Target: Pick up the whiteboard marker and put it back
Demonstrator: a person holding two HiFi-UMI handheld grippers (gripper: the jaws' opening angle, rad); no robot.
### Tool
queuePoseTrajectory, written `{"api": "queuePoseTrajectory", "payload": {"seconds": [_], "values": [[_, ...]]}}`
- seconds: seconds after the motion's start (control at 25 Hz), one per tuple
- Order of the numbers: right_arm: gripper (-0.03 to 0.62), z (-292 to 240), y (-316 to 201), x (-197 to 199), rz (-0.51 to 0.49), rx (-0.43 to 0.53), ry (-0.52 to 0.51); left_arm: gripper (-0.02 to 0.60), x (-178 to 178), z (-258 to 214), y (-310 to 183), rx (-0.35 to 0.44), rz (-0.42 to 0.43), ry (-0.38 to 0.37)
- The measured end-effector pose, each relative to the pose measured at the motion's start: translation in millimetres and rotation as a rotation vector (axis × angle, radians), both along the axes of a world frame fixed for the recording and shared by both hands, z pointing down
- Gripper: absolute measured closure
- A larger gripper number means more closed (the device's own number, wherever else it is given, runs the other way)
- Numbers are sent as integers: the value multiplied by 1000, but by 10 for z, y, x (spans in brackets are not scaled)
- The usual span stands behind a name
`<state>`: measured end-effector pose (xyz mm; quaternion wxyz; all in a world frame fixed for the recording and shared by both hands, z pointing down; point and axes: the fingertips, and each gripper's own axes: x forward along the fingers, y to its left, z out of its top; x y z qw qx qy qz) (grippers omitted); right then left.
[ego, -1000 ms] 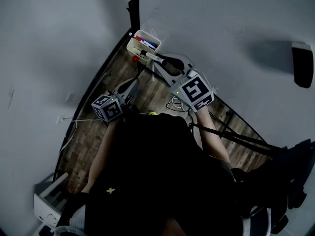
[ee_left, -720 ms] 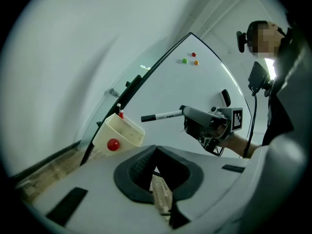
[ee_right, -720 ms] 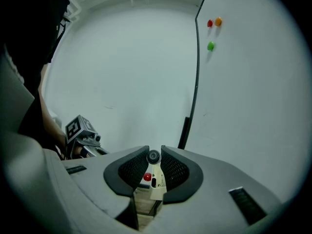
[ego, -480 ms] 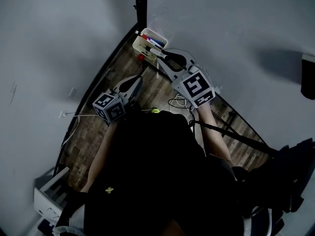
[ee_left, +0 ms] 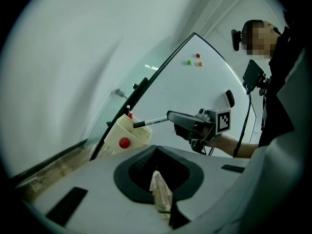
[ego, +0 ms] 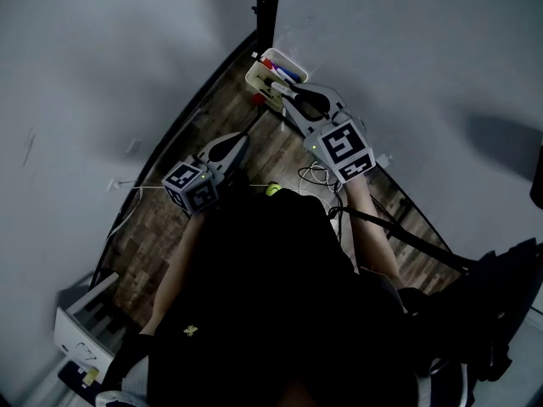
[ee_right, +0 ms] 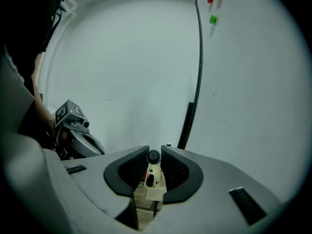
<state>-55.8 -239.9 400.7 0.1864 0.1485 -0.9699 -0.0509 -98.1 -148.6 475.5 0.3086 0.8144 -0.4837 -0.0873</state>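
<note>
Right gripper [ego: 294,102]: upper centre of the head view. Jaws clamped narrow on the white whiteboard marker with black cap [ee_left: 152,121], which shows end-on between the pads in the right gripper view.
Marker place: held about level, sticking out of the right jaws toward frame left in the left gripper view. Its black tip is over the top of the cream plastic holder box [ee_left: 127,134]; can't tell if they touch.
Holder: sits by the dark edge of the whiteboard [ee_left: 200,89]. It has a red round magnet [ee_left: 125,142] on its front and red and blue pens [ego: 276,66] inside.
Left gripper [ego: 233,142]: centre-left of the head view, below-left of the holder and apart from it. Jaws together with nothing between; only wood-pattern floor [ego: 165,223] shows through.
Board: green, red, orange dot magnets [ee_left: 189,62], upper right of the left gripper view.
Other: small yellow-green ball [ego: 273,190] on the floor, centre of the head view.
</note>
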Motion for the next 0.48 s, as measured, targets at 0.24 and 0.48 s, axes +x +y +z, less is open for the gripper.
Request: {"api": "queuePoseTrajectory", "payload": {"seconds": [0.24,0.48], "values": [[510,130,-73,-106,-5,-26,12,563,-108,49,40,-24,-21,10],[509,241,-125,-181,-12,-46,32,563,-143,60,58,-34,-24,23]]}}
